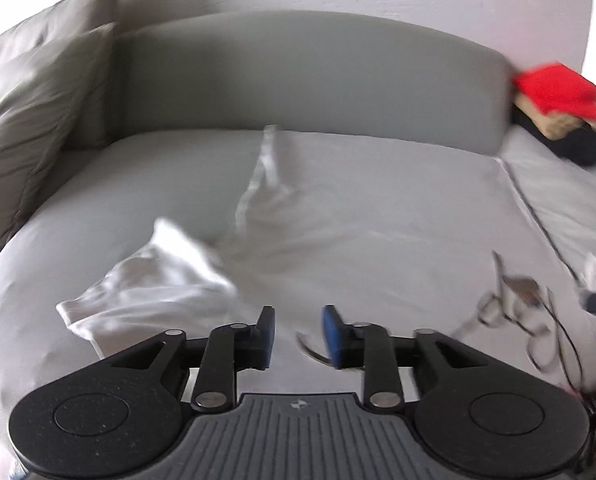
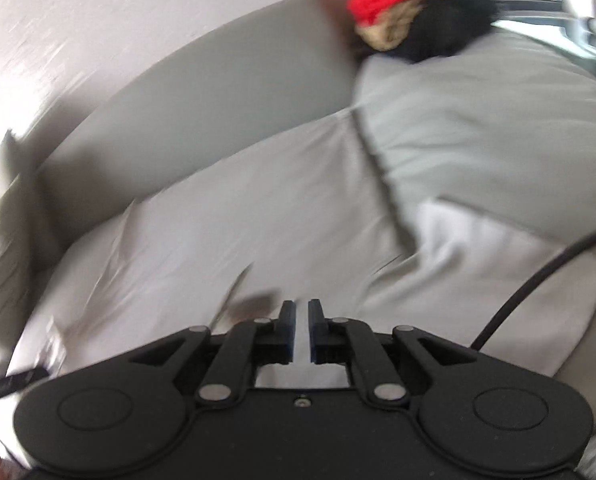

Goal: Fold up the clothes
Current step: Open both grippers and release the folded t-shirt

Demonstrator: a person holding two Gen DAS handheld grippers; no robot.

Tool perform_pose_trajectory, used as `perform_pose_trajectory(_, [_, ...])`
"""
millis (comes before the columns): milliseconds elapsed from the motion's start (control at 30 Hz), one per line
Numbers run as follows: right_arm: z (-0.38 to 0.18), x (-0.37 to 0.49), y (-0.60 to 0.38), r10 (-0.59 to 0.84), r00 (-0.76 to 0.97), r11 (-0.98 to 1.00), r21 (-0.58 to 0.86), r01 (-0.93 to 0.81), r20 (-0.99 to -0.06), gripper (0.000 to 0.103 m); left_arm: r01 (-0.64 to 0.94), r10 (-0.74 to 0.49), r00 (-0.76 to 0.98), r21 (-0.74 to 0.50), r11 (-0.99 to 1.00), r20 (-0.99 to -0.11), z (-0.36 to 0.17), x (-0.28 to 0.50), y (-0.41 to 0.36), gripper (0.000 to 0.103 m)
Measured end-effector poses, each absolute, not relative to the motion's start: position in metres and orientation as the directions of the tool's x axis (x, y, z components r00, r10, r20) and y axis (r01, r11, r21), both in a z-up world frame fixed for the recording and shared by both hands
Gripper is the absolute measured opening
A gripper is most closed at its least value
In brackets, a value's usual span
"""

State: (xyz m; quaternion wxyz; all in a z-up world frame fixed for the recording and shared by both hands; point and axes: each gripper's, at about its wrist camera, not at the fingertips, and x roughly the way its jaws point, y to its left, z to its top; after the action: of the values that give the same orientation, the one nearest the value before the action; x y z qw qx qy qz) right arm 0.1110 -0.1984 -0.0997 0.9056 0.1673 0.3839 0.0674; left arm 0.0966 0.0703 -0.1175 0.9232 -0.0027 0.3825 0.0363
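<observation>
both claws, left claw (image 1: 298,334) and right claw (image 2: 302,330), hang apart and empty; the crumpled white garment (image 1: 158,280) near the sofa's (image 1: 378,184) front edge could bunch if grabbed mid-fabric.

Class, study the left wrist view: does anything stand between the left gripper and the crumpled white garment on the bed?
Nothing visible does. The white garment lies on the grey sheet just ahead and left of the left gripper, whose jaws stand apart and empty.

The sofa (image 1: 338,200) is plain pale grey, its cushions (image 1: 38,112) a shinier olive-grey. A white garment (image 1: 158,280) lies crumpled on it. The pile (image 1: 558,108) stacks red, tan and black. Each claw is black with blue pads (image 1: 332,336).
</observation>
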Motion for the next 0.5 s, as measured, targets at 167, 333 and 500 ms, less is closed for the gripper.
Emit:
perform_pose_trajectory(167, [-0.114,0.1,-0.182,0.187,0.613,0.976,0.217,-0.026,-0.768,0.018,-0.069,0.126,0.568,0.106,0.992,-0.814,-0.145,0.089,0.057,0.034])
perform_pose_trajectory(333, [-0.103,0.041,-0.203,0.208,0.545,0.976,0.207,-0.064,-0.812,0.018,0.052,0.085,0.501,0.128,0.99,-0.861,-0.137,0.028,0.048,0.023])
perform_pose_trajectory(500, [-0.09,-0.016,-0.226,0.215,0.55,0.972,0.233,-0.038,-0.807,0.018,0.08,0.032,0.549,0.091,0.993,-0.835,-0.123,-0.019,0.046,0.024])
